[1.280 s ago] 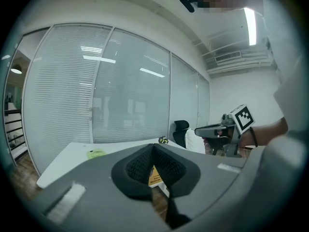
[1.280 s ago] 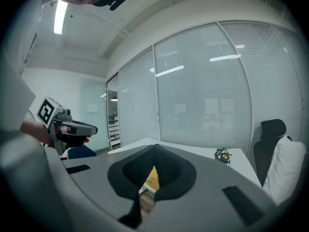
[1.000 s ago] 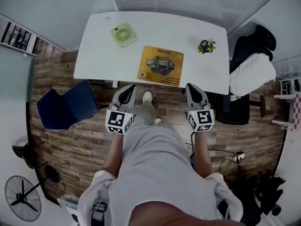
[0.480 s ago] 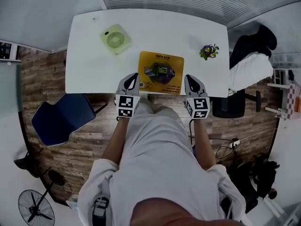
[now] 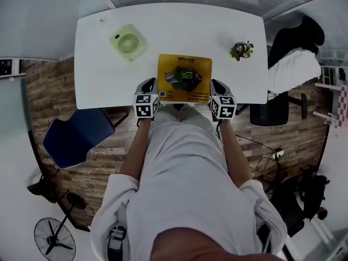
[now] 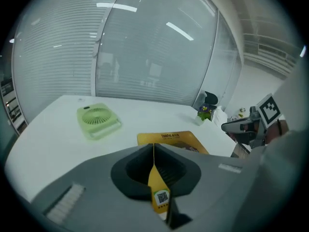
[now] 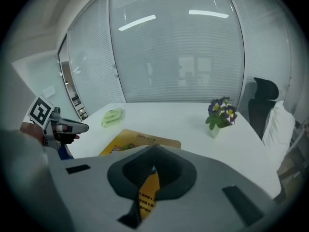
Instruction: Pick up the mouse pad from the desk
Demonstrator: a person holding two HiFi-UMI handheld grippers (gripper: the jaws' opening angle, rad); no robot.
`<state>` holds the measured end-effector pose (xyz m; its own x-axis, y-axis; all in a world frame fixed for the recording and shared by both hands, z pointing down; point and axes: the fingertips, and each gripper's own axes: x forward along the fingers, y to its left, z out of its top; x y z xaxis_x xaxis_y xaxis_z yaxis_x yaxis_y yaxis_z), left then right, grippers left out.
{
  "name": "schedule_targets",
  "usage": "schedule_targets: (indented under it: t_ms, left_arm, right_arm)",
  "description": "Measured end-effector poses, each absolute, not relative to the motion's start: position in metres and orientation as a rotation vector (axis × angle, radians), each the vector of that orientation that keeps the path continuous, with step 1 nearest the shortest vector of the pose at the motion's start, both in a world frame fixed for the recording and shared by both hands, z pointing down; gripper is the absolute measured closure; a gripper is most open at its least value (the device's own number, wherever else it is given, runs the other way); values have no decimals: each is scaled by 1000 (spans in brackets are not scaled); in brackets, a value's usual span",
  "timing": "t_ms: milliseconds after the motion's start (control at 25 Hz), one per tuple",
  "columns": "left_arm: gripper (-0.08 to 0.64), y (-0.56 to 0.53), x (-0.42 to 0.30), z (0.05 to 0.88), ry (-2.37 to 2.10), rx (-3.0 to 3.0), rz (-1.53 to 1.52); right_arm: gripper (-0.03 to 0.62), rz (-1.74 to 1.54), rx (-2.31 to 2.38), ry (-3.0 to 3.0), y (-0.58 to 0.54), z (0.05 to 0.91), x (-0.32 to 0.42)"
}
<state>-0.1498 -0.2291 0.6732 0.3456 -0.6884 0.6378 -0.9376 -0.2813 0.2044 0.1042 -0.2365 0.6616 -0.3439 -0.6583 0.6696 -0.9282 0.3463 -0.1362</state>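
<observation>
Yellow and printed, the mouse pad is lying flat on the white desk, at the middle of the near side, with its near border running right along the desk's edge. Its long axis is being laid left to right, parallel to that edge. The printed heading is being shown toward the far side, and the QR-code corner is at the near left. The left gripper is being held just beside the pad's near left corner and the right gripper just beside its near right corner. Both pairs of jaws are being held pressed together, tip to tip, with nothing pinched. Only a sliver of the yellow pad is being glimpsed through the opening behind each pair. A green fan is standing beyond the pad to the left and a small potted flower beyond it to the right, both well apart from it.
</observation>
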Motion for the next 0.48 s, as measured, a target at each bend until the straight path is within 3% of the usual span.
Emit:
schedule_targets:
  t_ms: [120,280,480]
  left_arm:
    - [533,-226,-148,705,-1362,1966,588]
    - [427,-231,-147,741,-1331,1865,637]
    - [347,-241,-143,766,-1324,1799,689]
  right_arm:
    - [557,790,1342,-2049,-235,691,107]
    - [528,867,1326,-1969,-242,726,112]
    - [440,963,1348,-1839,-242,760,118]
